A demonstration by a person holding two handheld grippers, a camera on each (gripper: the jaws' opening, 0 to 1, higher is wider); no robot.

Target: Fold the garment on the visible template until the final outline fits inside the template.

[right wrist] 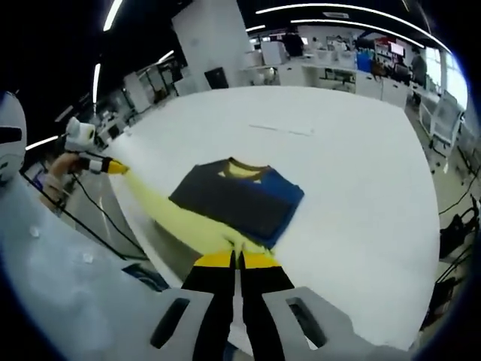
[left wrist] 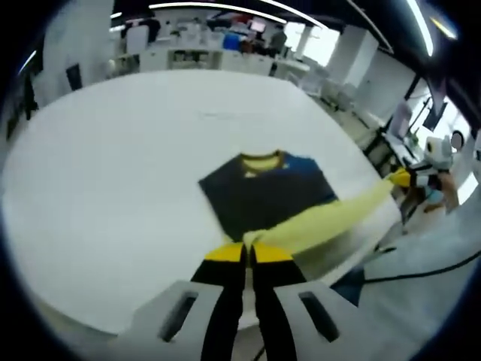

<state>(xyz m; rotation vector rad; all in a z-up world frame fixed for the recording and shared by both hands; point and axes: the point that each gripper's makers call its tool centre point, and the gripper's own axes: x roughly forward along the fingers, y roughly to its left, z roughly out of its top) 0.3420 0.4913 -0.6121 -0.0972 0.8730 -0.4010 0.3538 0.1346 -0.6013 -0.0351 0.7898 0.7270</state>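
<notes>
A folded dark navy garment (left wrist: pixel 259 192) with a yellow collar and a blue panel lies on the white table (left wrist: pixel 113 173). One long yellow sleeve (left wrist: pixel 331 218) stretches out from it past the table edge. My left gripper (left wrist: pixel 248 252) is shut on one end of that sleeve. The right gripper (left wrist: pixel 415 177) holds the far end, with a hand behind it. In the right gripper view, the garment (right wrist: pixel 229 197) lies just ahead, my right gripper (right wrist: pixel 237 259) is shut on the sleeve (right wrist: pixel 169 212), and the left gripper (right wrist: pixel 98 164) pinches its other end.
A faint thin mark (left wrist: pixel 225 115) (right wrist: pixel 278 129) runs on the table beyond the garment. A black cable (left wrist: pixel 421 272) hangs off the near table edge. A white-clad arm (right wrist: pixel 68 271) covers the lower left. Office desks (left wrist: pixel 218 53) stand behind the table.
</notes>
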